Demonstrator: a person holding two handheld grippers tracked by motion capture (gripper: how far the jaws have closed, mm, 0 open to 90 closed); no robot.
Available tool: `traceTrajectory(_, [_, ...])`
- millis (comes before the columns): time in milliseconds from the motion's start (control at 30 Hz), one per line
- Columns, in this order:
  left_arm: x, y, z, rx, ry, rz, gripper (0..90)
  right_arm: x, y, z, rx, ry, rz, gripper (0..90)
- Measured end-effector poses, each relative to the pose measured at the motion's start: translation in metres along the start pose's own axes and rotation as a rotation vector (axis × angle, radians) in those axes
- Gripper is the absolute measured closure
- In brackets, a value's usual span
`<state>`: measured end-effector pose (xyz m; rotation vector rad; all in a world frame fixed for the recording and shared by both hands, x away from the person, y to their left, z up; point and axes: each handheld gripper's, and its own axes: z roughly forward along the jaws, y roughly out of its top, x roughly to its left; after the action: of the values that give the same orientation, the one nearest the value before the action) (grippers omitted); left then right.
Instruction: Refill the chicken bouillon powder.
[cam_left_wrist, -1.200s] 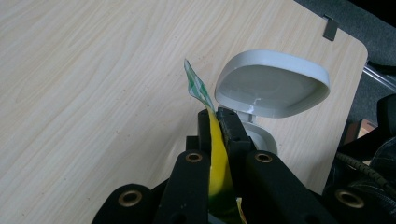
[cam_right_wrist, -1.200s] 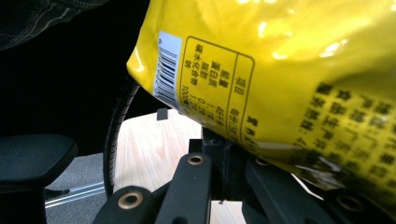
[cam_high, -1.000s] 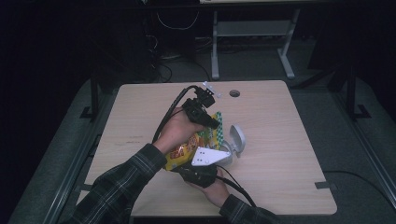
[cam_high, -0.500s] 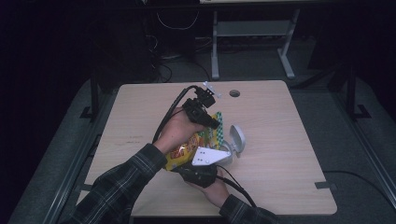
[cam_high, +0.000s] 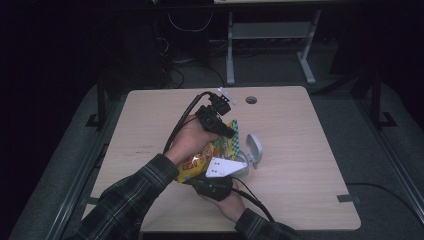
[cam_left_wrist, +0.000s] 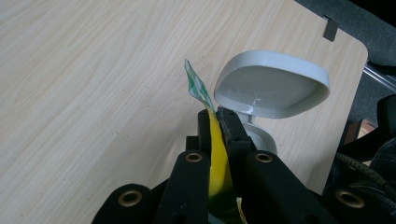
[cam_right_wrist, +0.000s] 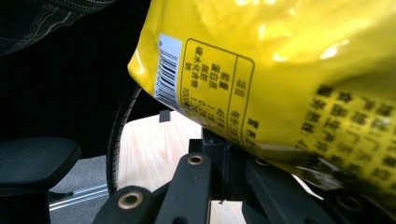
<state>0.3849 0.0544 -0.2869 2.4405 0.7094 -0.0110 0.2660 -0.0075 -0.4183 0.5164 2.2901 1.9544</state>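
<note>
Yellow snack bag pinched at both ends above the table.

I see the yellow snack bag (cam_high: 210, 152) lifted over the wooden table (cam_high: 310, 145), beside the white open-lidded container (cam_high: 251, 152). My left gripper (cam_left_wrist: 218, 122) clamps its green-checked top edge; my right gripper (cam_right_wrist: 224, 151) is pressed together on the bag's lower seam near the barcode.

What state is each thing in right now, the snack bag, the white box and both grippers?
Snack bag: held off the table, gripped at both ends.
White box: lid open.
Left gripper: jaws shut on the bag's edge.
Right gripper: jaws shut on the bag's bottom edge.
</note>
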Motion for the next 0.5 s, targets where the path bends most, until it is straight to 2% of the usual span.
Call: traceTrajectory(500, [-0.0002, 0.0012, 0.0011, 0.003, -0.001, 0.001, 89.7, -0.0002, 0.0001, -0.0005, -0.003, 0.001, 0.005, 90.0])
